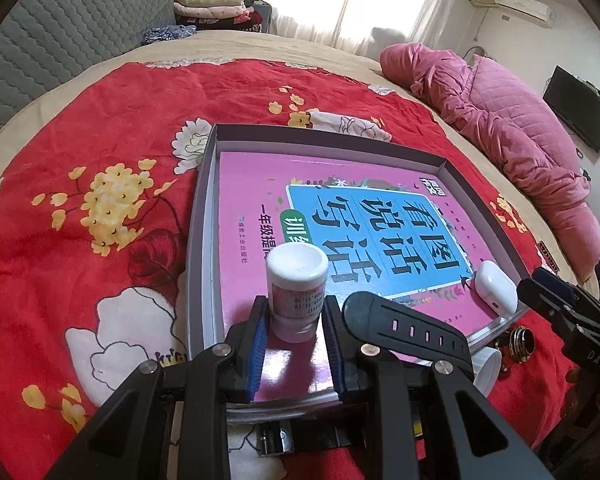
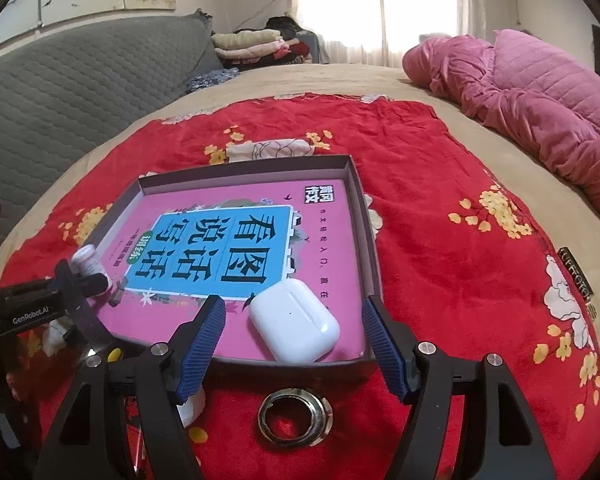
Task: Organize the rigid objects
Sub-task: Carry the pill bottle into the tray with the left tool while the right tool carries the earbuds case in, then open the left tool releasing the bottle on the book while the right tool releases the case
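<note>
A shallow grey box lies on the red blanket with a pink book inside it. A small white bottle stands upright on the book. My left gripper has its blue pads on both sides of the bottle, touching or nearly so. A white earbud case lies on the book at the box's near edge. My right gripper is open around it, apart from it. A black watch strap lies by the left gripper.
A metal ring lies on the blanket in front of the box. A white cap lies beside it. A pink quilt is heaped at the right. A grey headboard stands at the left.
</note>
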Demonstrator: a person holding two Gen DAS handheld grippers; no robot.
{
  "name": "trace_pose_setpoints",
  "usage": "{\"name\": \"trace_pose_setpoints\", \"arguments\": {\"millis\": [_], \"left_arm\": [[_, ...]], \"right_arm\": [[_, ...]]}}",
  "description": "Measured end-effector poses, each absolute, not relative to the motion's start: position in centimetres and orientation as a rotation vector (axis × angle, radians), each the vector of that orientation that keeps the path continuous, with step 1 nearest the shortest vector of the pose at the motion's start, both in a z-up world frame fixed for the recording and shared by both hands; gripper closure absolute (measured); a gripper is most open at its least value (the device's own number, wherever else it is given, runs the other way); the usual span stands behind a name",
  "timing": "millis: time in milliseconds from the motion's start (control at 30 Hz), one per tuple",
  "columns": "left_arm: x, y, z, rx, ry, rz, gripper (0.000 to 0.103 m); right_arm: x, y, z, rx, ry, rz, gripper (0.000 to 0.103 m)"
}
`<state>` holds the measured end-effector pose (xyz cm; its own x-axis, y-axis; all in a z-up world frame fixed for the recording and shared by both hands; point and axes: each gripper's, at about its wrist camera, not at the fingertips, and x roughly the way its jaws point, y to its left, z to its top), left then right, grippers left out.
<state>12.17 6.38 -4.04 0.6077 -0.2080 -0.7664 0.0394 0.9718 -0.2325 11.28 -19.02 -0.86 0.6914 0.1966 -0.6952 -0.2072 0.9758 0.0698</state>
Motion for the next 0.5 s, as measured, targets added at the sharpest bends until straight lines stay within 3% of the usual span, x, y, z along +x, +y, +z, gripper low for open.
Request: {"name": "trace_pose_setpoints", "arguments": {"millis": [500], "left_arm": [[11.25,6.07,-3.77,-0.175,0.906,-0.141,0.076]], "right_arm": [[11.15,-19.67,-0.93,0.007,0.772,0.226,0.031]]}}
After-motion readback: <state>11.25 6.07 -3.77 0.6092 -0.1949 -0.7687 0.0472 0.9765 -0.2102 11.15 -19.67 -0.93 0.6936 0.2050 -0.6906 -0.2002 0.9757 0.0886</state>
